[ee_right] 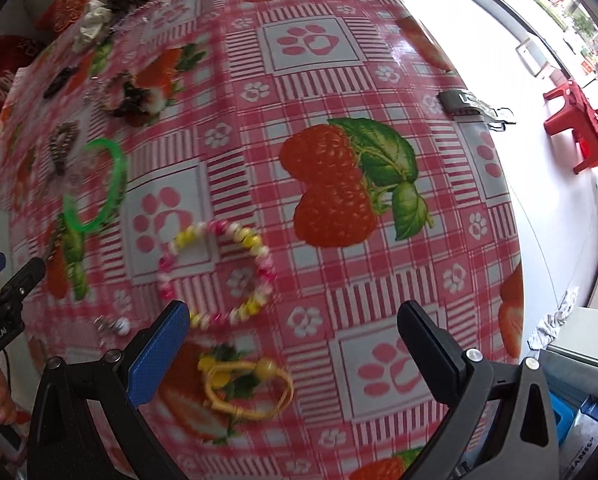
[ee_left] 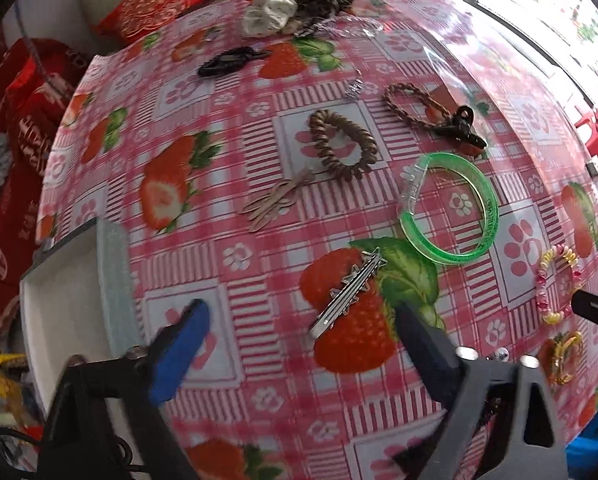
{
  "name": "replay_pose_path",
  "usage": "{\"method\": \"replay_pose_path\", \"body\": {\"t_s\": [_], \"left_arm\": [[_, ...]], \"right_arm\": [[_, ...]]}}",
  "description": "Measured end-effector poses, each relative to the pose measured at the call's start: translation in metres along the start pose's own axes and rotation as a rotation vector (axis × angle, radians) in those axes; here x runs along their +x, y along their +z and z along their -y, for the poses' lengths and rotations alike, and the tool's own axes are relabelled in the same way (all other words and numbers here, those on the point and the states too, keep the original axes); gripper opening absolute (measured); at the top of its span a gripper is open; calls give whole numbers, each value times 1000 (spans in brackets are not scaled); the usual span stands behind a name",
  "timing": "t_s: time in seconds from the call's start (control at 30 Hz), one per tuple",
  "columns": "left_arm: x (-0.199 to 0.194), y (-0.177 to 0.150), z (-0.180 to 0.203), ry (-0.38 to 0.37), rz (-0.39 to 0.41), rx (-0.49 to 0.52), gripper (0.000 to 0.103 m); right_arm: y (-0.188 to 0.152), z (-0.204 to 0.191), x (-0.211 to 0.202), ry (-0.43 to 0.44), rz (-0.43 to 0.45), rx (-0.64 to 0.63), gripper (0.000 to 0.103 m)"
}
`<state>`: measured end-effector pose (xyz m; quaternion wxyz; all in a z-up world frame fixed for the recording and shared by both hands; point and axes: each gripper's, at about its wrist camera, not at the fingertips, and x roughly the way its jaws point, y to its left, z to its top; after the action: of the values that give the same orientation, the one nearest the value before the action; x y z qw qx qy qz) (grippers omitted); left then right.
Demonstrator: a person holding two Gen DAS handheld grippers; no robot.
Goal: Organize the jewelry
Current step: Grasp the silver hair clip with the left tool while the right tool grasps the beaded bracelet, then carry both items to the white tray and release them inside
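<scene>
Jewelry and hair accessories lie scattered on a strawberry-print tablecloth (ee_left: 203, 272). My left gripper (ee_left: 299, 332) is open and low over the cloth. A silver zigzag hair clip (ee_left: 351, 288) lies flat between its fingertips and slightly beyond them, untouched. Past it are a green bangle (ee_left: 489, 204) and a brown spiral hair tie (ee_left: 341, 144). My right gripper (ee_right: 295, 340) is open and points down at the cloth. A pink-and-yellow bead bracelet (ee_right: 255, 240) lies just beyond its blue pad (ee_right: 159, 356), and a yellow bracelet (ee_right: 267, 368) sits between its fingers, untouched.
A white tray (ee_left: 59, 312) stands at the table's left edge beside my left gripper. Farther back lie bronze hair clips (ee_left: 275, 200), a braided bracelet (ee_left: 411, 108), a black claw clip (ee_left: 463, 128), a black scrunchie (ee_left: 227, 62) and a fabric pile (ee_left: 267, 12). Red chairs (ee_right: 583, 128) stand off the table's right.
</scene>
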<state>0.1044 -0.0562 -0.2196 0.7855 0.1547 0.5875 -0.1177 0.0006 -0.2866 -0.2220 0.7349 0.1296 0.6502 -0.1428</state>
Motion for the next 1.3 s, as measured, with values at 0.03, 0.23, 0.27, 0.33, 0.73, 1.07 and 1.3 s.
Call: {"method": "replay_pose_path", "body": {"t_s": [0.03,0.23,0.27,0.33,0.73,1.07,1.3], "left_arm": [[4,1,2,-4,-7,7,88],[15,4,9,-27,-12,21,88],[16,4,10,-32,-11,20,88],[17,4,9,-51,-8,12,85],[4,-2,26,-155,10,60,22],[-36,-15,-2,-233,69,-77,19],[-65,-24,-34,-219,117,-163,19]], "right_arm": [[1,0,3,-7,4,4,103],[-1,-8,17,-29,-1,0,94],[-2,-9,18,-30,5,-1,92],[-5,-12,18,-36,16,-4,81],[-16,-43,7,-36,54,-77,10],[-1,-41,-33,73,134,-81,10],[4,-57,-53,143,163,-115,10]]}}
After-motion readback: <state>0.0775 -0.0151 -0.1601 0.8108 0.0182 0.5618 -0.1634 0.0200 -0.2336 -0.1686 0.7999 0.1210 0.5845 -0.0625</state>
